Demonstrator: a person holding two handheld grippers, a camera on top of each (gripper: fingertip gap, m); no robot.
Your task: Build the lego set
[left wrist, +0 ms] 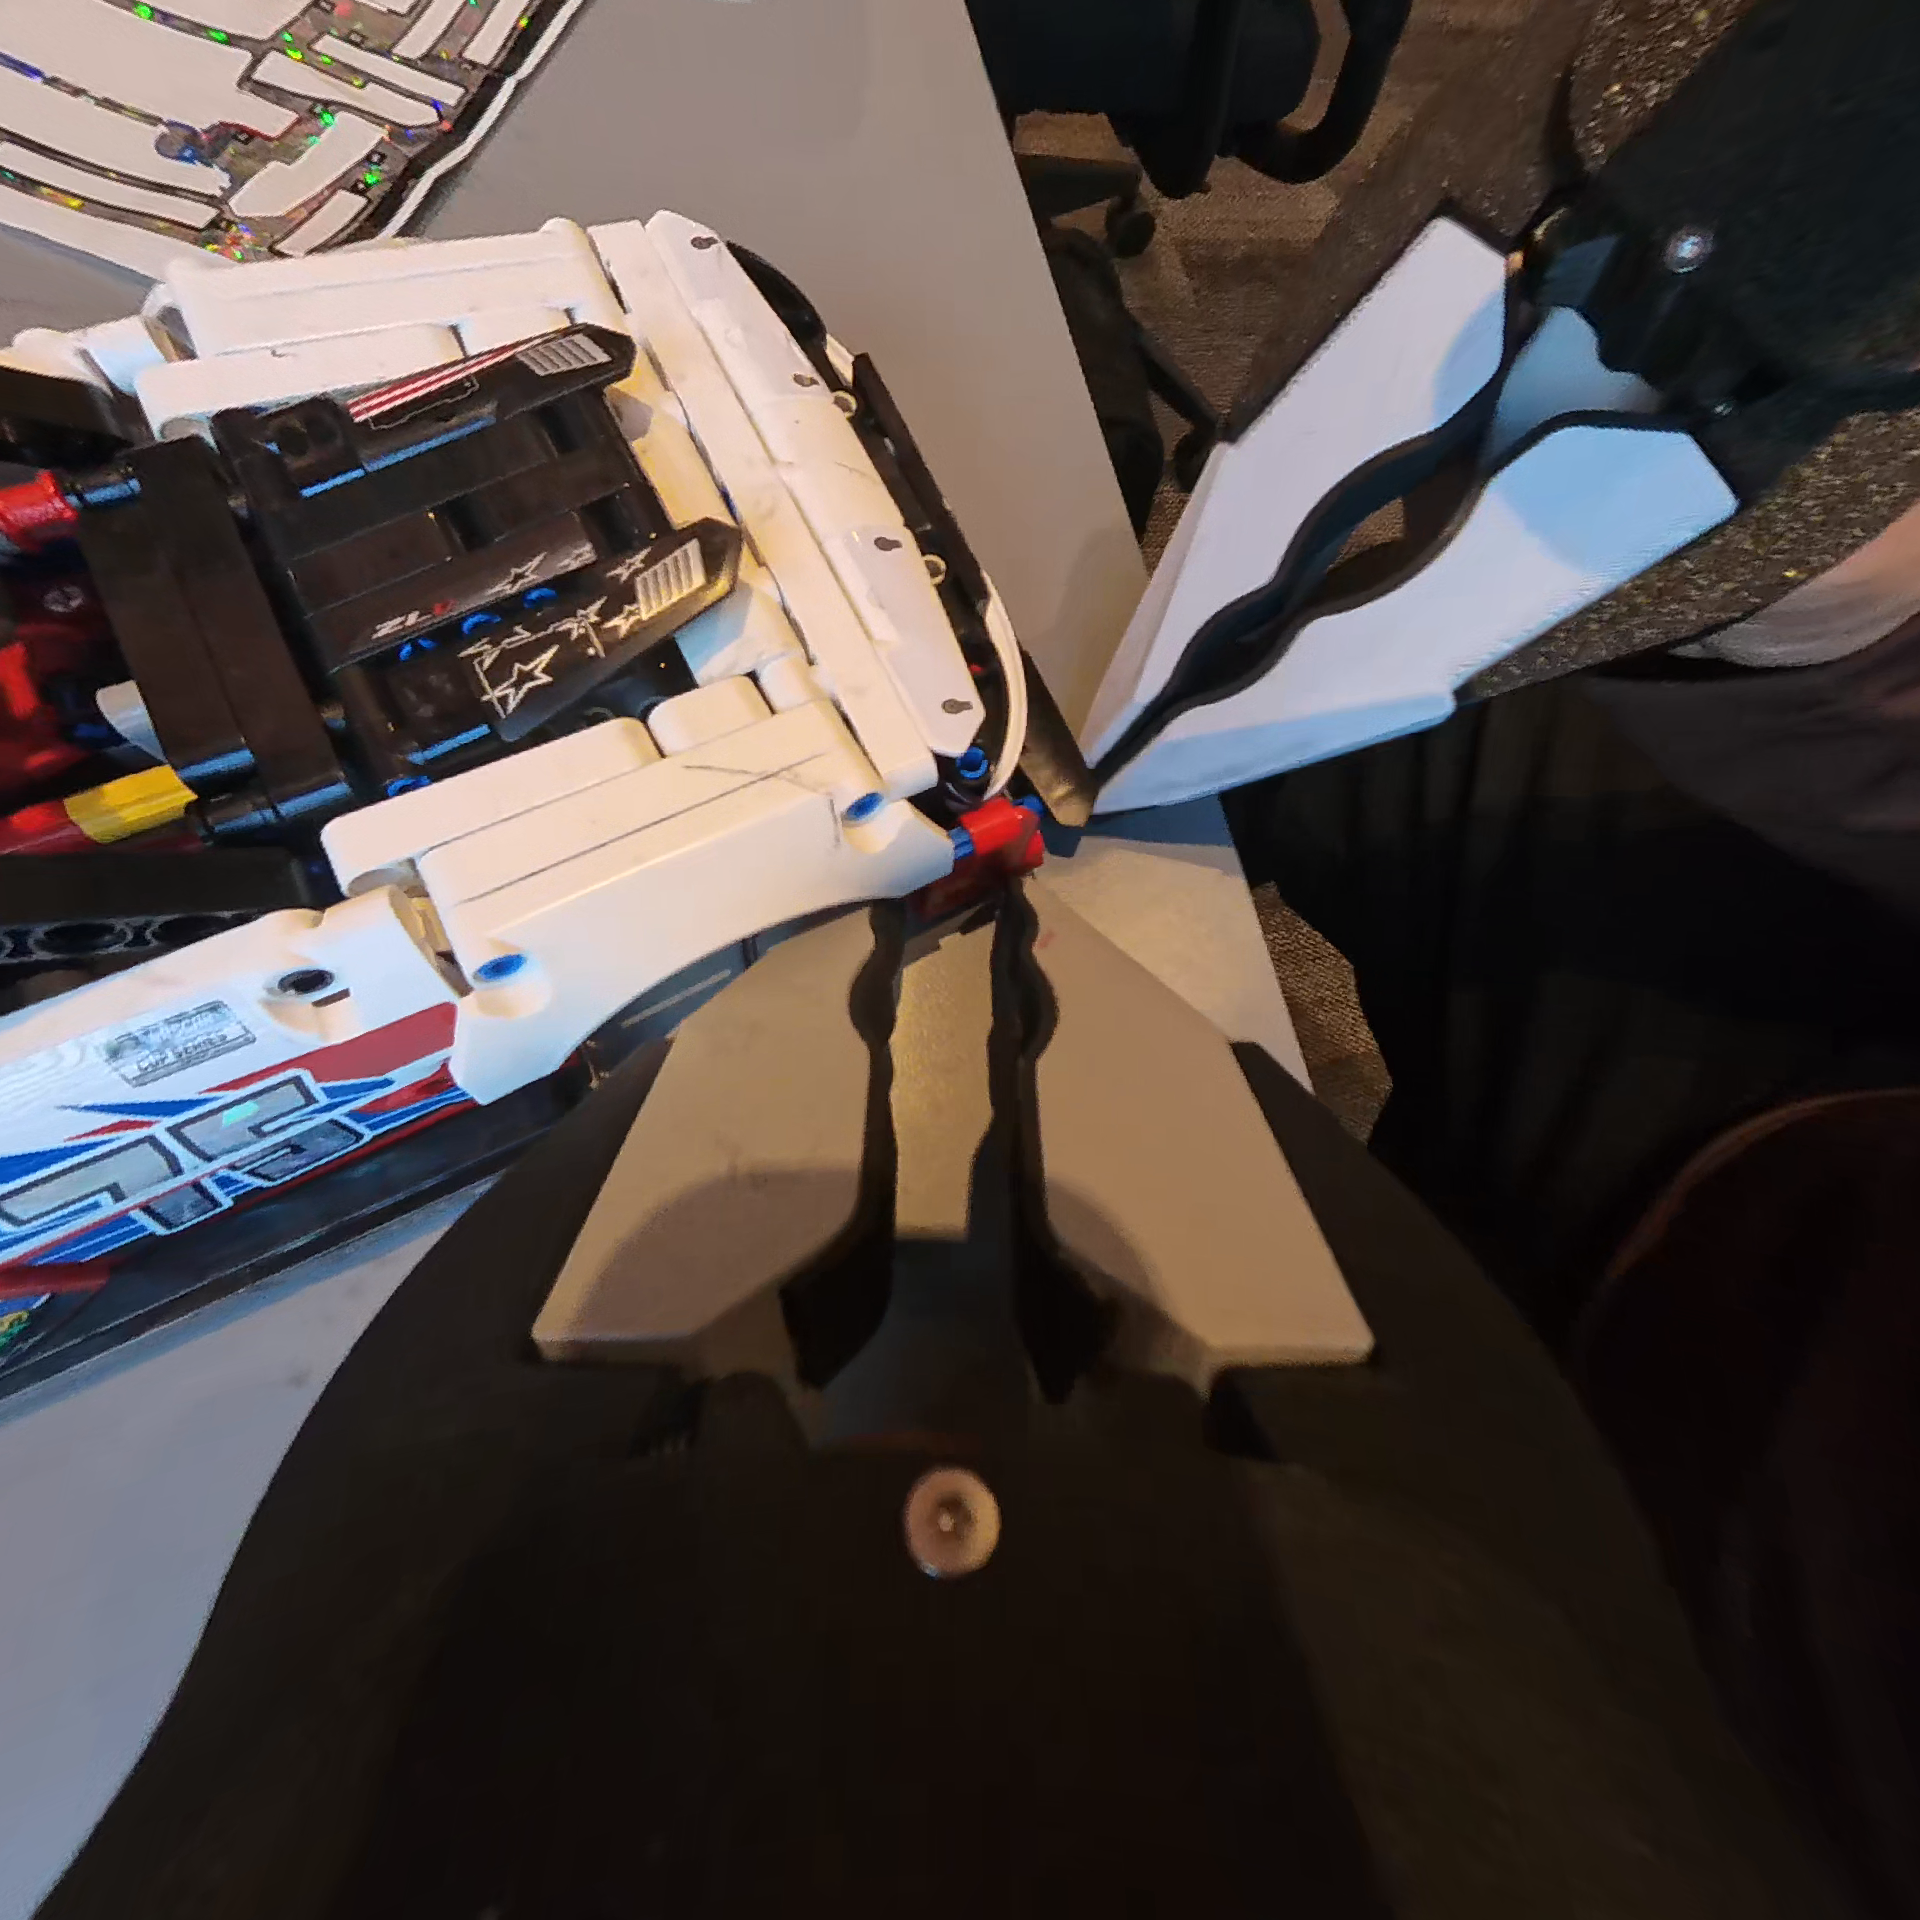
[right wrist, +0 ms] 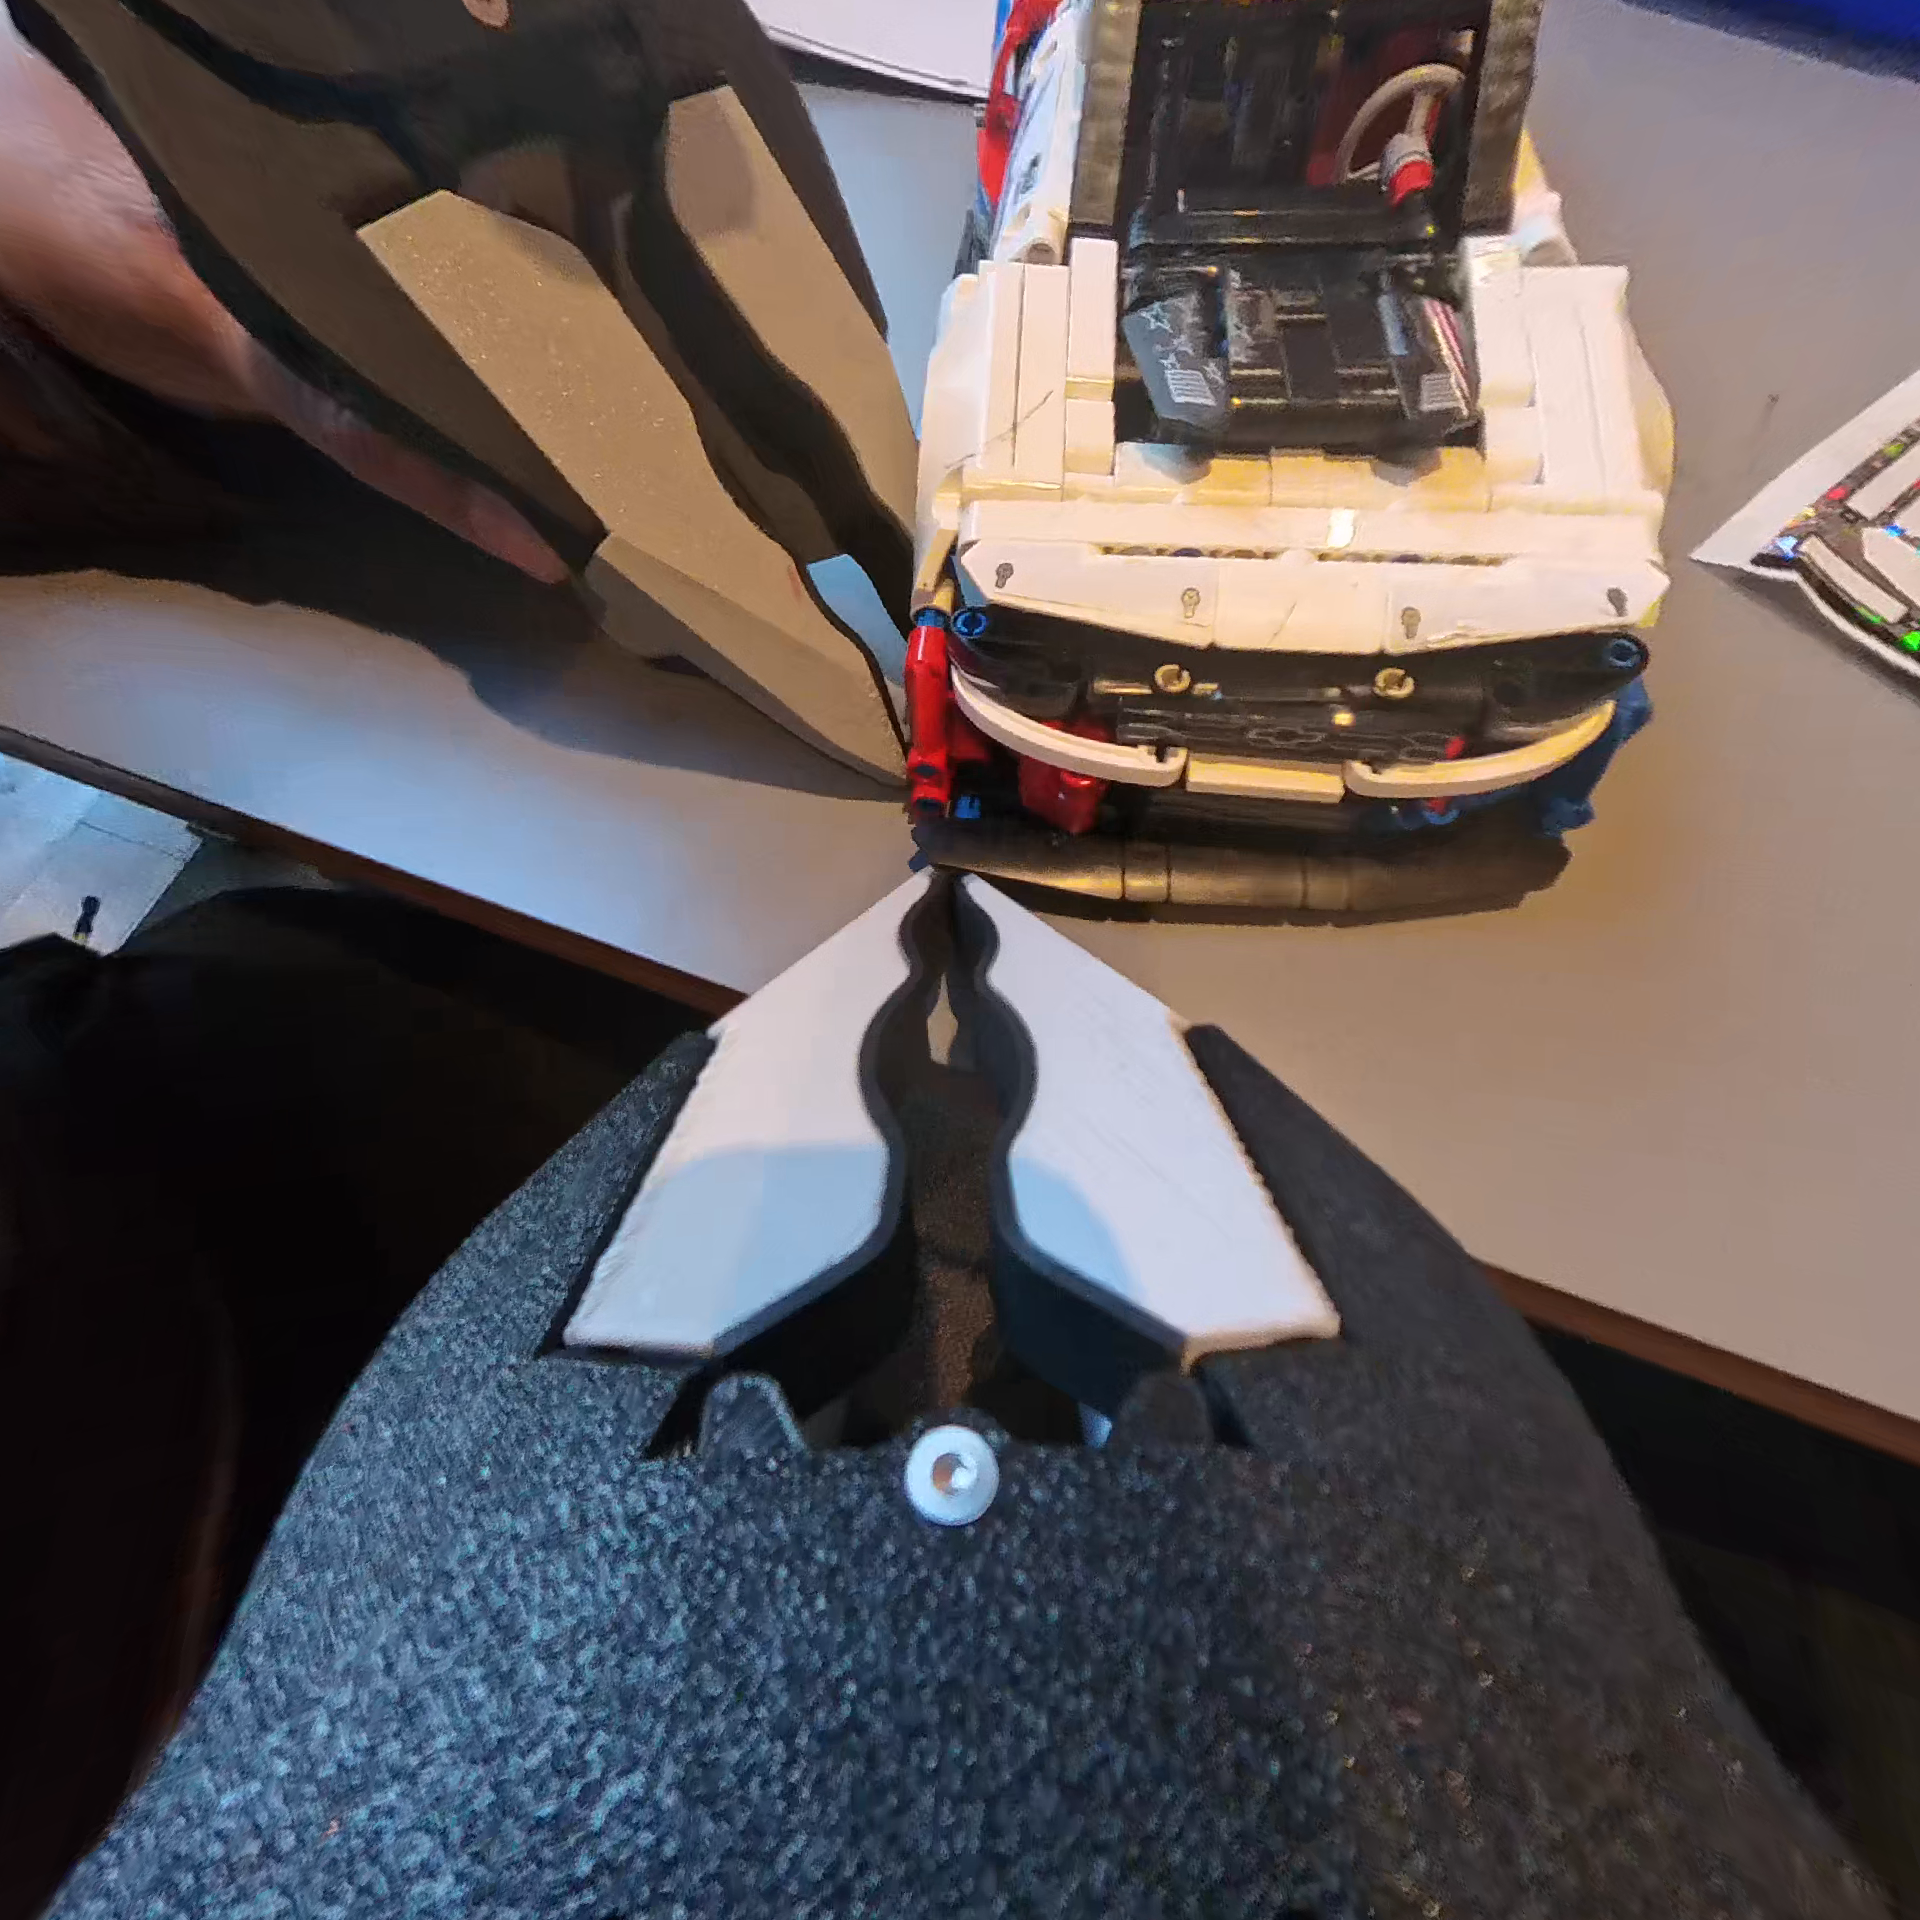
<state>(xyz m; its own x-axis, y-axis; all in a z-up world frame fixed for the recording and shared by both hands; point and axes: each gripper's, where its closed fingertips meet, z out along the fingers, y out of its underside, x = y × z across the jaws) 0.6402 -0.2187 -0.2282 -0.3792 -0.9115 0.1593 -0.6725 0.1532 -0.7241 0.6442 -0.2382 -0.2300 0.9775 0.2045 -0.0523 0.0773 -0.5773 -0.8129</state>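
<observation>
From the left wrist view, the lego car (left wrist: 499,623) is lying on the grey tabletop (left wrist: 831,156), its nose toward the edge. The left gripper (left wrist: 951,904) is reaching to the front corner, its jaws narrowed around the red connector piece (left wrist: 1000,831), apparently pinching it. The right gripper (left wrist: 1101,774) is meeting the same corner, jaws nearly together, and whether it is holding anything I cannot tell. Stickers with numbers and a badge are showing along the car's side, stars and short lettering on the black hood; a sticker sheet (left wrist: 208,114) is lying beyond.

From the right wrist view, the right gripper (right wrist: 945,883) is hovering just before the car's black front lip (right wrist: 1195,873). The left gripper (right wrist: 899,717) is touching the red piece (right wrist: 928,717). To seat it well, I judge, one should be pressing squarely while bracing the car.
</observation>
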